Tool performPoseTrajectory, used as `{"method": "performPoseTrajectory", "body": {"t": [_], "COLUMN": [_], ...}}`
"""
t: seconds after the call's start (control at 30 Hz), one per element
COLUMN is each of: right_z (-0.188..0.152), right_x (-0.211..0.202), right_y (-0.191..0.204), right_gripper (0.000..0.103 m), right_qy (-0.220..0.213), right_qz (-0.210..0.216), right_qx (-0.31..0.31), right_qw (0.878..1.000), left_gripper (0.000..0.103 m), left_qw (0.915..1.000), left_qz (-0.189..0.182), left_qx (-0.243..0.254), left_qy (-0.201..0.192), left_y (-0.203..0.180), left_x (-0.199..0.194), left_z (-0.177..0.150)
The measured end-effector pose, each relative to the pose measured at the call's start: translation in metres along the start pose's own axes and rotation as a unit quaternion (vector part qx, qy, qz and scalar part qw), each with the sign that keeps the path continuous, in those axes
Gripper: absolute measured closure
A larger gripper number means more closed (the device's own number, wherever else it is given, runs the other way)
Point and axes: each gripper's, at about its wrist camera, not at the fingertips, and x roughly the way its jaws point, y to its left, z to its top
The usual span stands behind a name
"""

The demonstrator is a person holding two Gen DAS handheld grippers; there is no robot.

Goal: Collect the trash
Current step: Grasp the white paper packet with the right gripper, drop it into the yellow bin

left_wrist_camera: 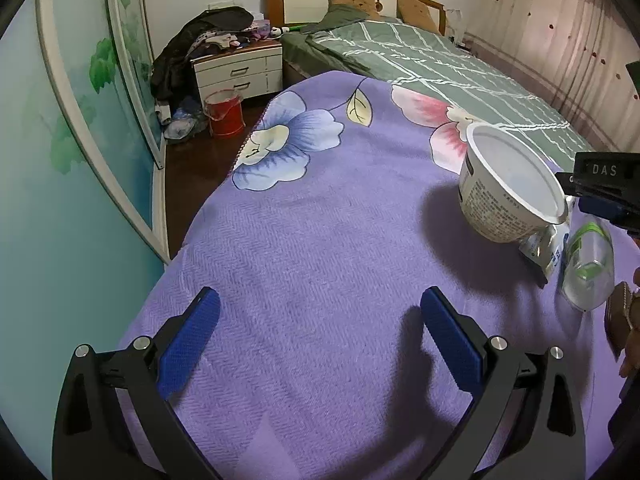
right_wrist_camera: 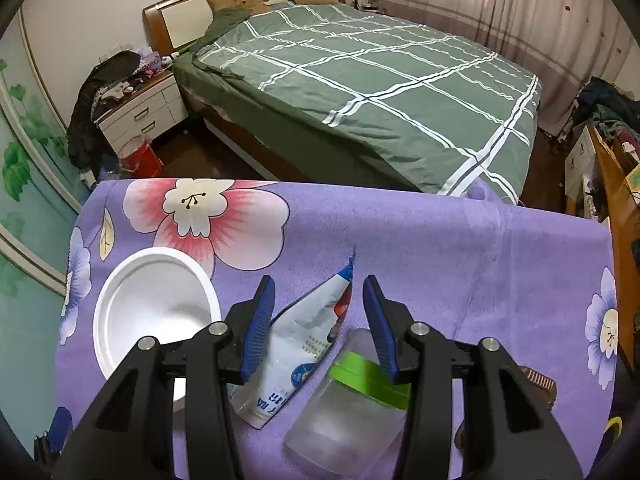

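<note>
A white paper bowl [left_wrist_camera: 508, 184] [right_wrist_camera: 156, 312] stands on the purple flowered cloth [left_wrist_camera: 320, 260] [right_wrist_camera: 460, 248]. Beside it lie a torn white and blue packet [right_wrist_camera: 304, 344] [left_wrist_camera: 546, 250] and a clear plastic bottle with a green label [right_wrist_camera: 352, 396] [left_wrist_camera: 588, 268]. My right gripper [right_wrist_camera: 320, 320] is open, hovering over the packet and bottle, its jaws on either side of the packet's upper end. It shows at the right edge of the left wrist view [left_wrist_camera: 608, 196]. My left gripper [left_wrist_camera: 320, 340] is open and empty over bare cloth, left of the trash.
A green checked bed [right_wrist_camera: 380, 88] lies beyond the cloth. A red bucket [left_wrist_camera: 223, 114] [right_wrist_camera: 140, 156] stands on the floor by a white nightstand [left_wrist_camera: 240, 72] piled with clothes. A brown object [right_wrist_camera: 536, 384] lies at the cloth's right.
</note>
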Motion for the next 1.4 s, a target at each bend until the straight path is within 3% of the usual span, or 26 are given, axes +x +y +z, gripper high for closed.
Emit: {"method": "performPoseTrajectory", "body": {"t": [0.07,0.17,0.4,0.67,0.9,1.0,1.17,1.4], "right_z": [0.001,0.003,-0.003,-0.019,-0.076,-0.11,-0.169,-0.243], "right_x": [0.003,0.006,-0.017,-0.084,-0.151,-0.172,-0.2,-0.217], "right_y": [0.003,0.007,-0.001,-0.025,-0.071,-0.109,-0.192,-0.32], "right_gripper": [0.062,0.083,0.087,0.087,0.087,0.087,0.087,0.086], "right_qy": [0.003,0.006,-0.022,-0.079,-0.122,-0.128,-0.137,-0.112], "right_qz": [-0.005,-0.012,0.015,0.067,0.068,0.057,-0.007,-0.127], "right_qx": [-0.003,-0.011,-0.005,0.014,0.014,0.032,0.09,0.195], "right_qw": [1.0,1.0,1.0,0.995,0.99,0.99,0.986,0.966], "left_gripper": [0.005,0.005,0.005,0.005,0.005,0.005,0.005,0.005], "left_qw": [1.0,0.9996,0.9997,0.9997,0.9997,0.9997,0.9997,0.9997], "left_qz": [0.007,0.021,0.02,0.02,0.02,0.019,0.019,0.018], "left_qx": [0.005,0.015,0.015,0.014,0.014,0.014,0.016,0.016], "left_qy": [0.003,0.008,0.008,0.008,0.008,0.008,0.007,0.007], "left_y": [-0.002,-0.008,-0.006,-0.006,-0.006,-0.006,-0.005,-0.005], "left_x": [0.0,0.002,0.002,0.001,0.002,0.002,0.002,0.001], "left_z": [0.0,0.0,0.0,0.0,0.0,0.0,0.0,-0.001]}}
